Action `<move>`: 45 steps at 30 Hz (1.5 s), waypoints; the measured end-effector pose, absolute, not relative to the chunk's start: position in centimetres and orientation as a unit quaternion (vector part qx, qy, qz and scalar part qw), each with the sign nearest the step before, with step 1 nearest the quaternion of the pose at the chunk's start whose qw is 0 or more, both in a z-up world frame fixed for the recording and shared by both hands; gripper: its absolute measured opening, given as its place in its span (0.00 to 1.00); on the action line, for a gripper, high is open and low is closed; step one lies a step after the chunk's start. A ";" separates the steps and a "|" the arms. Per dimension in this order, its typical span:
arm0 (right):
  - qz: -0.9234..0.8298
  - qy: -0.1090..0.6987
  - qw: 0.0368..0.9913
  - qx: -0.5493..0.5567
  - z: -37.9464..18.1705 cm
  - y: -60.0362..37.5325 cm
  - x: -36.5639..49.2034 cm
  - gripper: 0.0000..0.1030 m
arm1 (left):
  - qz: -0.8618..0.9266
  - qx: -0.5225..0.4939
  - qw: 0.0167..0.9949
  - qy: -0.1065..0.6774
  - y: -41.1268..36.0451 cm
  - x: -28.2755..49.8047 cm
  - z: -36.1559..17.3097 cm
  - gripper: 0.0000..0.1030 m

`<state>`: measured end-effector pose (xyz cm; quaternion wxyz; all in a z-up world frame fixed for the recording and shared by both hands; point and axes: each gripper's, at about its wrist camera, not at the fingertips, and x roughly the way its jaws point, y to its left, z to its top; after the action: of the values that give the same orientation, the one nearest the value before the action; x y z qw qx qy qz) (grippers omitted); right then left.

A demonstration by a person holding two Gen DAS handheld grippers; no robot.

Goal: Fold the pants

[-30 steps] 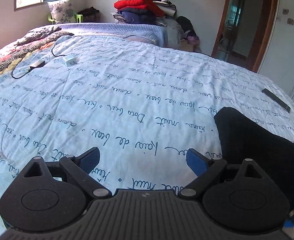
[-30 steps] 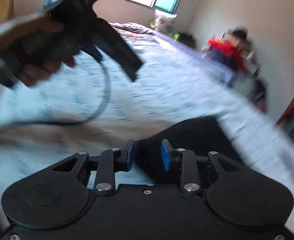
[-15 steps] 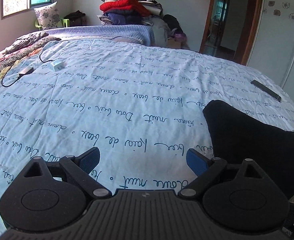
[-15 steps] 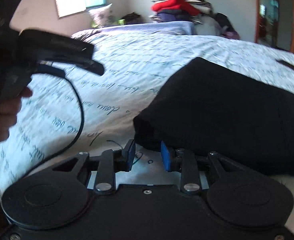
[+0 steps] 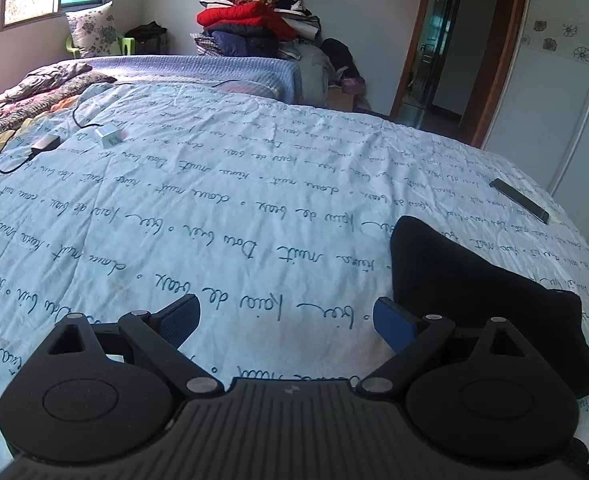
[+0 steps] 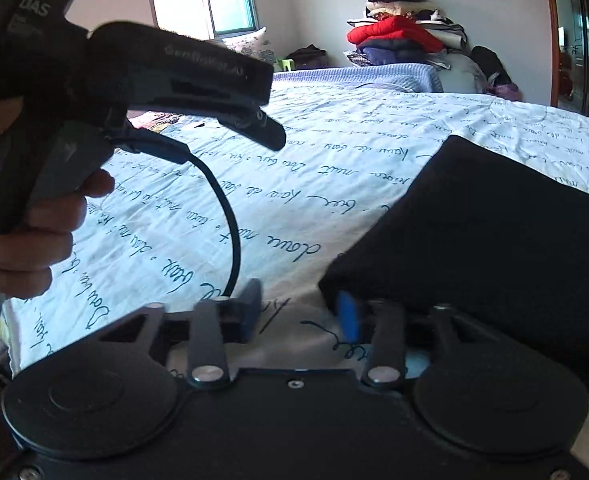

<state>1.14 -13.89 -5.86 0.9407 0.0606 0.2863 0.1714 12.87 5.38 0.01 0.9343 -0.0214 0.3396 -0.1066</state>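
The black pants (image 5: 482, 284) lie folded in a compact bundle on the light-blue bedspread (image 5: 214, 208); they also show in the right wrist view (image 6: 494, 232). My left gripper (image 5: 286, 316) is open and empty, held above the bedspread just left of the pants. My right gripper (image 6: 300, 312) is open and empty at the bundle's near left corner, its right fingertip (image 6: 348, 316) next to the fabric edge. The left gripper's handle and the hand holding it (image 6: 106, 92) show at the left in the right wrist view.
A dark phone or remote (image 5: 520, 200) lies on the bed beyond the pants. A small box (image 5: 108, 136) and a charger with cable (image 5: 42, 144) lie far left. A pile of clothes (image 5: 254, 28) stands behind the bed. A doorway (image 5: 442, 44) is at the right.
The right gripper's jaws have opened wider, and it has swung to face the pants' near corner. The left gripper stayed open and shifted a little above the bed.
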 end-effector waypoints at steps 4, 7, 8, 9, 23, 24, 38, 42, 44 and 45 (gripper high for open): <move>0.169 0.298 0.936 0.087 -6.3 -14.6 1.5 0.07 | -0.149 -0.007 0.928 0.341 3.3 13.5 0.4 0.93; 0.175 0.319 0.927 0.091 -6.7 -14.9 1.4 0.07 | -0.172 0.014 0.924 0.342 1.3 13.7 0.2 0.93; 0.193 0.332 0.917 0.104 -6.5 -15.8 1.0 0.08 | -0.179 0.018 0.922 0.343 0.8 13.7 0.1 0.92; 0.215 0.334 0.910 0.118 -5.9 -17.0 0.2 0.08 | -0.186 0.023 0.921 0.343 0.3 13.5 0.1 0.92; 0.018 0.240 0.914 0.328 -5.4 -40.2 -5.2 0.42 | -0.260 0.168 0.889 0.338 -10.9 10.7 -5.4 0.93; 0.024 0.243 0.909 0.337 -5.9 -40.3 -4.5 0.42 | -0.249 0.193 0.890 0.329 -11.8 10.1 -5.9 0.92; 0.101 0.287 0.893 0.332 -7.6 -41.4 -0.9 0.14 | -0.279 0.256 0.885 0.272 -18.8 7.5 -5.7 0.93; 0.087 0.270 0.908 0.307 -6.1 -41.7 -2.0 0.13 | -0.287 0.238 0.886 0.276 -19.2 7.5 -4.8 0.94; 0.074 0.271 0.908 0.311 -6.3 -42.4 -2.5 0.13 | -0.291 0.238 0.884 0.278 -19.6 7.6 -4.8 0.94; 0.069 0.276 0.905 0.316 -6.8 -42.8 -2.4 0.13 | -0.292 0.239 0.883 0.281 -19.8 7.7 -5.1 0.94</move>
<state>-2.43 -42.79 -6.82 0.9048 0.3165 0.2764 0.0688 7.71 -19.85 -5.06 0.8827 0.2391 0.2806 -0.2915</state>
